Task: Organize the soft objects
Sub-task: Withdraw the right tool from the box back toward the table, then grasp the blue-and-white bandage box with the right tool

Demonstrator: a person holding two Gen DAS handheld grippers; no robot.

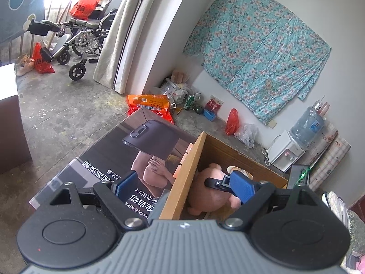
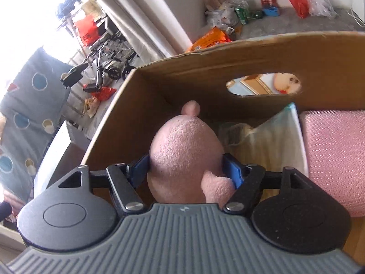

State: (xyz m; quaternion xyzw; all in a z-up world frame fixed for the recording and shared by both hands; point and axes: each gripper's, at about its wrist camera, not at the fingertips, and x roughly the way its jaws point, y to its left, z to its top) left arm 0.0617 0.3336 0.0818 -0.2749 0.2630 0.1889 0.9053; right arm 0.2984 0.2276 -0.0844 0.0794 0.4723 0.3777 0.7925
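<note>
In the left wrist view, the left claw is hanging open and empty over the near edge of the open brown cardboard box, one blue pad outside the box wall at about nine o'clock and the other inside at three o'clock. Beyond that inner pad, the right claw is reaching down into the box and pressing on the soft pink plush toy, which is sitting inside the box against its left wall. In the right wrist view, the right claw is squeezing the same pink plush toy between its two blue pads, gripping it at the middle of its rounded body, low inside the cardboard box. At three o'clock a pink textured cushion is lying in the box, with a pale folded cloth between it and the toy. The step in hand appears to be placing the plush toy into the box; the next move probably calls for lowering it to rest, parting the pads, and lifting clear without dragging it.
</note>
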